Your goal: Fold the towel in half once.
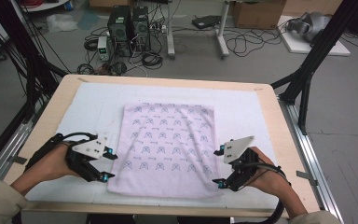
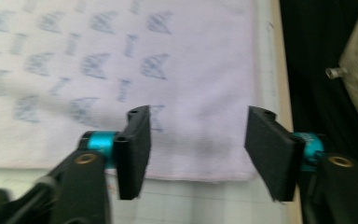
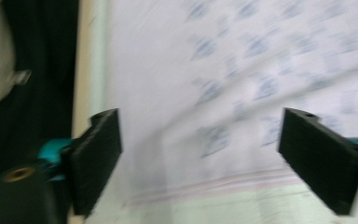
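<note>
A pale pink towel (image 1: 168,144) printed with small blue figures lies spread flat on the white mat (image 1: 93,102), with a few soft creases running across it. My left gripper (image 1: 108,165) stands open beside the towel's front left corner, nothing between its jaws. In the left gripper view the open jaws (image 2: 198,154) frame the towel's hem and corner (image 2: 121,70) without touching it. My right gripper (image 1: 219,167) is open at the front right corner. In the right gripper view its jaws (image 3: 200,158) stand wide over the blurred towel (image 3: 242,70).
The wooden table (image 1: 279,121) carries the mat, with bare mat around the towel. Black frame struts (image 1: 307,65) rise at both sides. Computer towers (image 1: 128,28), cables and cardboard boxes (image 1: 258,14) sit on the floor beyond the far edge.
</note>
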A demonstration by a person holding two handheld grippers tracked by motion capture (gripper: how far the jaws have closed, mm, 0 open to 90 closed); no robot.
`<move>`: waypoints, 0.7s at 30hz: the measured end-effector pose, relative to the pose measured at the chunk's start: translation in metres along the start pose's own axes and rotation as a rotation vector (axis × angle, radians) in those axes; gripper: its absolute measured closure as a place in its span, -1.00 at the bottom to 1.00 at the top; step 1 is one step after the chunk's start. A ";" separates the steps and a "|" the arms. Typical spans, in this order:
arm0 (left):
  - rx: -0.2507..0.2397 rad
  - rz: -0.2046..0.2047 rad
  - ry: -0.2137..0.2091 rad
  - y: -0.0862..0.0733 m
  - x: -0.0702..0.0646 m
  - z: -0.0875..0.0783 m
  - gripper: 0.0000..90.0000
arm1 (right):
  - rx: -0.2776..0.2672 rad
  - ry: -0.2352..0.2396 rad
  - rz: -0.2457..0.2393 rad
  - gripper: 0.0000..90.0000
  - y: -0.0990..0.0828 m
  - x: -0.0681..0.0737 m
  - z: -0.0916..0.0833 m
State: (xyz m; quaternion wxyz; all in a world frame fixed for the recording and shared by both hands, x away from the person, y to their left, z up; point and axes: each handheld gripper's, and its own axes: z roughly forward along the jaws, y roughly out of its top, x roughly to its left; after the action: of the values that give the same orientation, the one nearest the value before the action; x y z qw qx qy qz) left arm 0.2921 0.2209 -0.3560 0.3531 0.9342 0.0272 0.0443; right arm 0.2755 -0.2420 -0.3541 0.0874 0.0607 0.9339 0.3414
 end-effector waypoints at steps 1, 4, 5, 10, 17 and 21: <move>-0.029 -0.023 0.025 -0.003 0.002 -0.004 -0.26 | -0.045 -0.026 0.016 -0.76 -0.002 -0.002 -0.004; -0.116 -0.064 0.079 -0.010 0.007 -0.017 -0.48 | -0.180 -0.122 0.083 -0.82 -0.008 -0.006 -0.015; -0.144 -0.089 0.097 -0.012 0.009 -0.021 -0.58 | -0.226 -0.157 0.104 -0.82 -0.010 -0.007 -0.018; -0.344 -0.180 0.186 -0.027 0.013 -0.037 -0.90 | -0.451 -0.324 0.208 -0.97 -0.024 -0.010 -0.031; -0.618 -0.244 0.353 -0.057 0.006 -0.051 -0.96 | -0.654 -0.480 0.286 -0.98 -0.043 -0.003 -0.038; -0.648 -0.265 0.397 -0.069 0.001 -0.052 -0.96 | -0.667 -0.485 0.323 -0.98 -0.052 -0.001 -0.034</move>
State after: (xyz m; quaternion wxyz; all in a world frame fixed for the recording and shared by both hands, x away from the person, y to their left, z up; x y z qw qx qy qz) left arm 0.2864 0.3074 -0.3627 0.6199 0.7361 0.1999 0.1843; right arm 0.2672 -0.3030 -0.3622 0.2642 0.2528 0.7037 0.6092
